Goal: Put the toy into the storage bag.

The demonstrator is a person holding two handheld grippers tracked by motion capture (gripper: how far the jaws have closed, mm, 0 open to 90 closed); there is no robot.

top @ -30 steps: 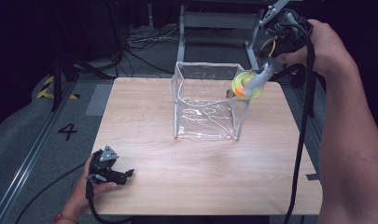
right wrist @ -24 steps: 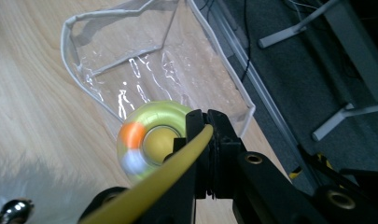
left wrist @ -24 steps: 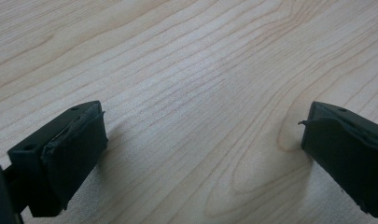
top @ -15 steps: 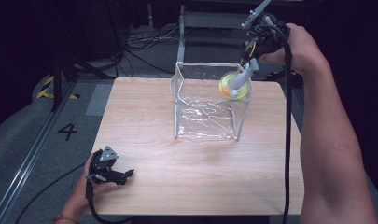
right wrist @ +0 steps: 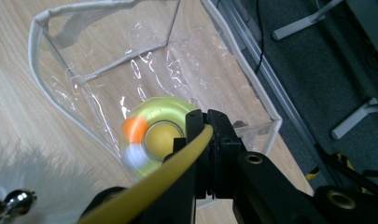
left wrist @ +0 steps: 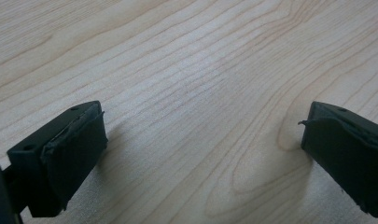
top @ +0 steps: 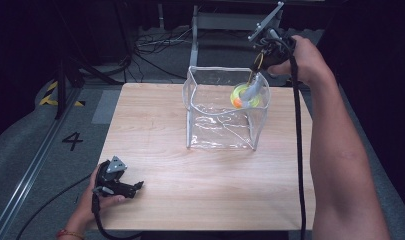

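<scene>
A clear plastic bag (top: 210, 107) with a white rim stands open on the wooden table (top: 150, 130). My right gripper (top: 257, 67) is above the bag's far right corner. In the right gripper view its jaws (right wrist: 206, 122) are shut on a yellow wand (right wrist: 177, 161). A green ring toy (top: 244, 96) with an orange ball hangs from the wand at the bag's mouth, also blurred (right wrist: 158, 135) over the opening. My left gripper (top: 137, 187) rests on the table near the front left corner, its jaws (left wrist: 200, 149) open over bare wood.
White fluff (right wrist: 32, 177) and a small metal bell (right wrist: 18, 199) lie at the lower left of the right gripper view. A cable (top: 296, 130) trails down from the right gripper along the forearm. Metal frame legs (top: 195, 30) stand on the dark floor behind the table.
The right hand has moved left and down, and the green ring toy has gone from beside the bag's right rim to its mouth. The left gripper has stayed put.
</scene>
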